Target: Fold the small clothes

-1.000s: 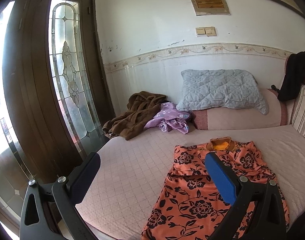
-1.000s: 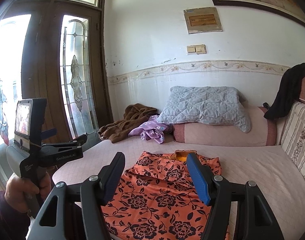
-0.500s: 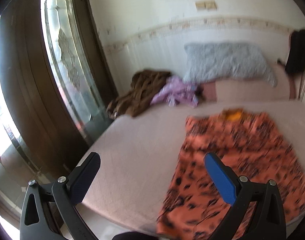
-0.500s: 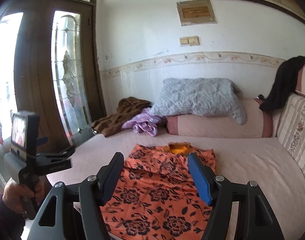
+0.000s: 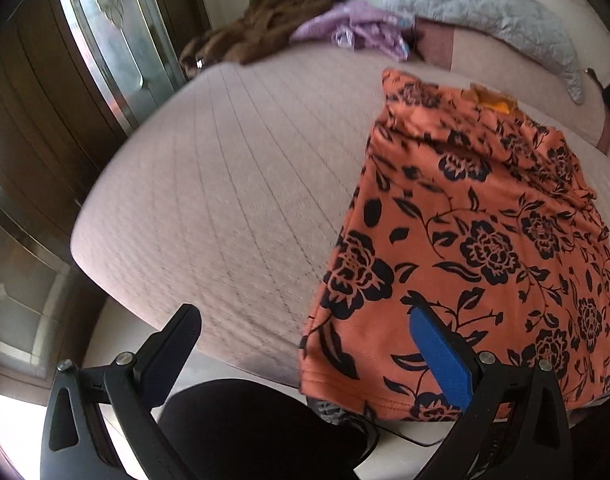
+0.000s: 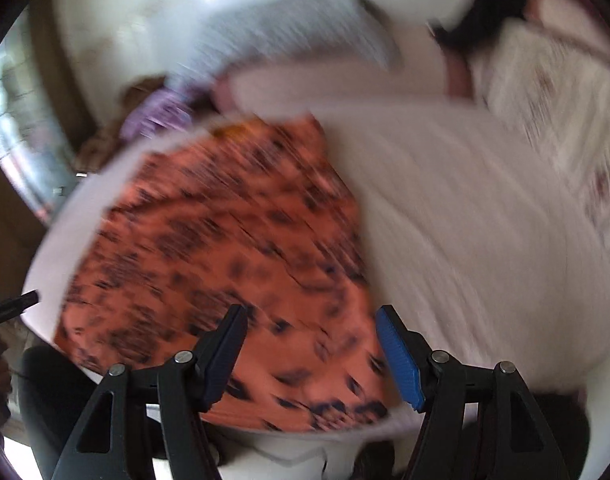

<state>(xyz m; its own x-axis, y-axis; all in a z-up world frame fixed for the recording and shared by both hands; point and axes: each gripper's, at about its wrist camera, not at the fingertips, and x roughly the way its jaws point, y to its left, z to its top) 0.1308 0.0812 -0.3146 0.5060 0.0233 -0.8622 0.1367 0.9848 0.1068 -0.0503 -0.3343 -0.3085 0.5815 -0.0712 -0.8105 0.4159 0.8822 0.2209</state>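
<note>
An orange garment with black flowers lies flat on the pale pink bed, its hem at the near edge and its yellow-lined collar at the far end. It also shows, blurred, in the right wrist view. My left gripper is open and empty above the near left corner of the hem. My right gripper is open and empty above the near right part of the hem.
A brown garment and a purple garment lie at the far left of the bed. A grey quilted pillow rests on a pink bolster. A glass-panelled wooden door stands left. My dark leg is below.
Both grippers have tilted down and moved closer to the near hem of the orange garment. The right wrist view is now motion-blurred. Both stay open.
</note>
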